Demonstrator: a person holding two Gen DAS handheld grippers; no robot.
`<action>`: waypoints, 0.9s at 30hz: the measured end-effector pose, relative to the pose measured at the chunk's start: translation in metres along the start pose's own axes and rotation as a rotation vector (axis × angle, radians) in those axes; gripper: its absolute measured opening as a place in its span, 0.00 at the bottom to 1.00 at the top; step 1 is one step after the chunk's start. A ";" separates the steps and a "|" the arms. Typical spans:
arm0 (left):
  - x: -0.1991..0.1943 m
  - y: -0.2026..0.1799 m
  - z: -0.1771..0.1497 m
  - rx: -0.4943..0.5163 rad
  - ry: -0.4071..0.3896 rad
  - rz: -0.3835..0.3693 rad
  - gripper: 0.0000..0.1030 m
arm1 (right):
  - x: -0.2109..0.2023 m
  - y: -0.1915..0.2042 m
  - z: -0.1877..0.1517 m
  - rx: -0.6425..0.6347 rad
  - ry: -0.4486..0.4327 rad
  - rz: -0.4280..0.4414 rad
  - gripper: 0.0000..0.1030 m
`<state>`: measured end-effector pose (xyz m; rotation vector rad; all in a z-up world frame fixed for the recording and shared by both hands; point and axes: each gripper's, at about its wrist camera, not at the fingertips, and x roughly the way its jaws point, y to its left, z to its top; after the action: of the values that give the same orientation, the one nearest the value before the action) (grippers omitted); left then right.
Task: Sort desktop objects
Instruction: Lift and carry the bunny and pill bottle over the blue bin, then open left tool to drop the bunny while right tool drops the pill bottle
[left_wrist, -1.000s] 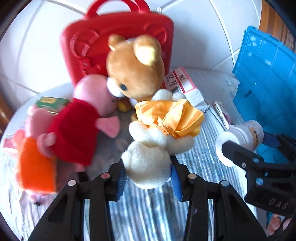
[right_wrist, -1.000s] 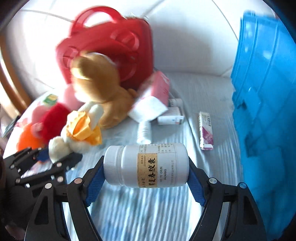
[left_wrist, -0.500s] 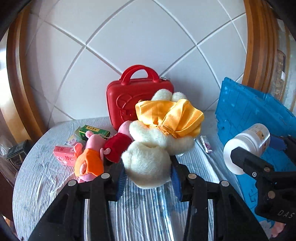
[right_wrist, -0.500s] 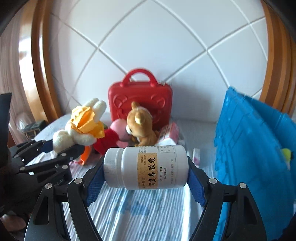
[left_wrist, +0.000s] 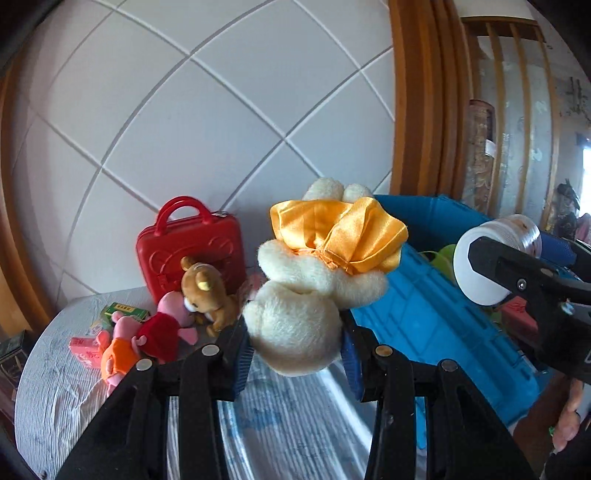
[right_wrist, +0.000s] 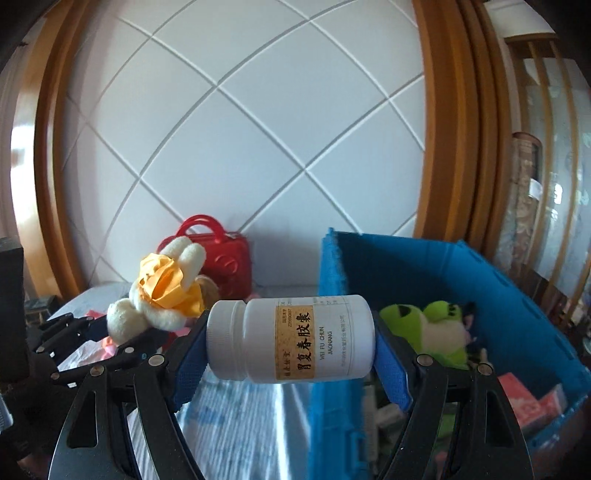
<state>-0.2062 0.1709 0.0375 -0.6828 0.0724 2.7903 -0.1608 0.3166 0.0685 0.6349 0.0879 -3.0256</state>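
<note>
Since 1 s ago we've lifted both grippers off the table toward the blue bin (right_wrist: 498, 295). Left gripper (left_wrist: 295, 350) clamps the soft, fuzzy rabbit (left_wrist: 295, 317) by its base, satin cloth forward. Right gripper (right_wrist: 291, 347) pinches the smooth, rigid white bottle (right_wrist: 291, 343) end to end, bin just ahead-right, likely for dropping in.

Your cream plush toy (left_wrist: 295, 325) hides part of the blue crate (left_wrist: 436, 317) behind it, and the white bottle (right_wrist: 291, 341) covers the crate's near corner. The red boxes (right_wrist: 532, 402) inside the crate are blurred, and their print is unreadable.
</note>
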 end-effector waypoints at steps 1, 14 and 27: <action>-0.001 -0.015 0.002 0.015 -0.006 -0.019 0.40 | -0.005 -0.013 0.000 0.011 -0.005 -0.023 0.77; 0.021 -0.179 0.000 0.183 0.073 -0.151 0.40 | -0.029 -0.166 -0.042 0.148 0.058 -0.204 0.77; 0.054 -0.217 -0.018 0.190 0.201 -0.111 0.40 | -0.001 -0.211 -0.072 0.117 0.133 -0.194 0.77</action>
<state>-0.1856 0.3910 0.0002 -0.8857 0.3242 2.5600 -0.1435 0.5322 0.0126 0.8874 -0.0250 -3.1893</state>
